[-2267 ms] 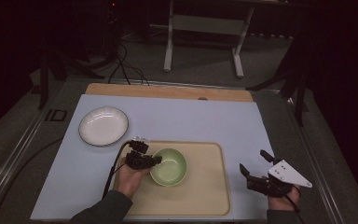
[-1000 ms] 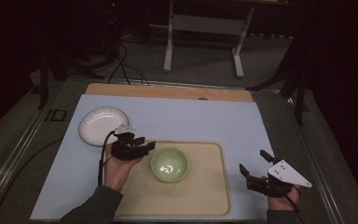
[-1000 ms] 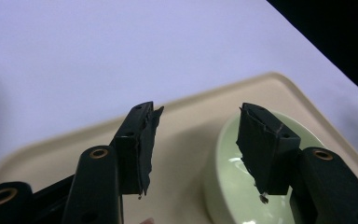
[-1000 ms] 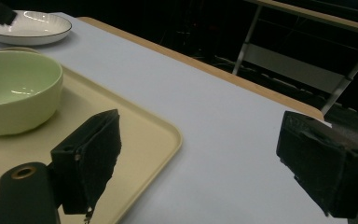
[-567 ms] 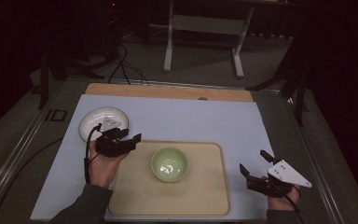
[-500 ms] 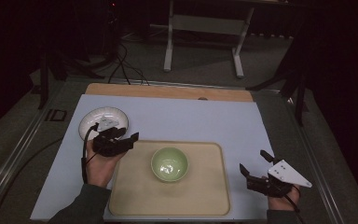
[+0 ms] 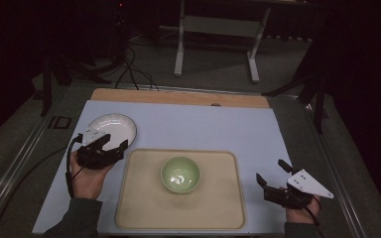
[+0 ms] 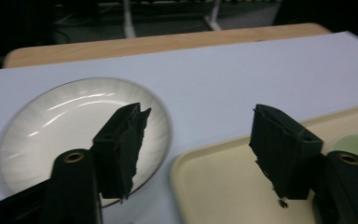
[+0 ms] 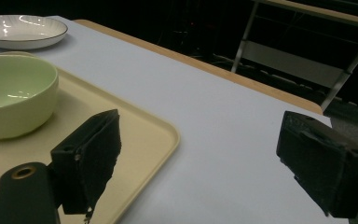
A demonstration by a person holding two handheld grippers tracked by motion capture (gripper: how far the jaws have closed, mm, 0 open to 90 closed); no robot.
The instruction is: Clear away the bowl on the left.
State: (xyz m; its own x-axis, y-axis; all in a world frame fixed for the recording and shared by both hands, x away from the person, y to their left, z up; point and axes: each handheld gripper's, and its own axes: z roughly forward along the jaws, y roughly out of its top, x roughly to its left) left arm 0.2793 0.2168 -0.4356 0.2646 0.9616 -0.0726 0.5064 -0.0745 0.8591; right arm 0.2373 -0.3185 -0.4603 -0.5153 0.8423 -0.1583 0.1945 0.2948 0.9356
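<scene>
On the tray (image 7: 213,213), green bowl (image 7: 180,174), white plate (image 7: 110,128) beside

Dim, dark surroundings; glare streaks the plate (image 8: 79,135)

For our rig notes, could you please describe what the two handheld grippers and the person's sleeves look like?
Both are black. The left gripper trails a black cable and carries a pale plate on top; its two blocky jaws have brass-coloured pivot screws. The right gripper bears a grey three-cornered plate with small dark dots. A dark grey-green sleeve covers the left forearm.
</scene>
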